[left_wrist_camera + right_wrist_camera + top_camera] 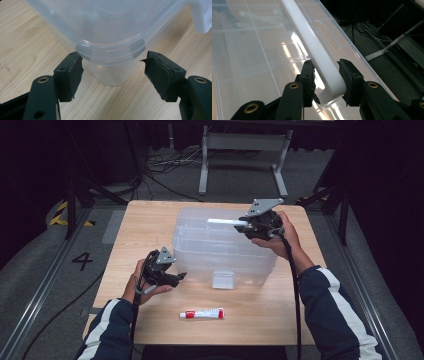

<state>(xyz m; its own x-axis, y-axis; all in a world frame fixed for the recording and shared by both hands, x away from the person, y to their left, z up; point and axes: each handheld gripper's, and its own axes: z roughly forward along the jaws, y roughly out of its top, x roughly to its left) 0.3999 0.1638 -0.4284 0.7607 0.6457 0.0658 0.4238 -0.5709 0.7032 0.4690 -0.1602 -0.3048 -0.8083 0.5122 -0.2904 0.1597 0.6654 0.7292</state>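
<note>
While a clear plastic storage box (225,245) is sitting near the middle of the wooden table (280,310), the right gripper (248,227) is clamping the box's white handle (225,221) at the far right part of the lid. From the right gripper view, the two black jaws are pressing on either side of the white handle (322,62), close to its rounded end, and the divided lid (257,50) is spreading out to the left with ceiling light glaring off it. The right hand (280,237) is wrapping around the tool from the box's right side, with a black cable (295,285) trailing back along the striped sleeve (335,315).

The left gripper (177,277) is hovering just beside the near left corner of the box, held in the left hand (145,287). In the left gripper view its jaws are standing wide apart and gripping nothing, with the rounded corner of the box (110,50) lying between and just beyond the worn pads (75,72).

A small white tube (202,313) with a red cap is lying on its side on the table near the front edge, apart from the box; some red printing is showing on it, but it is too small to read. On the grey floor (30,270) left of the table, a black figure "4" (82,261) is marking the carpet.
</note>
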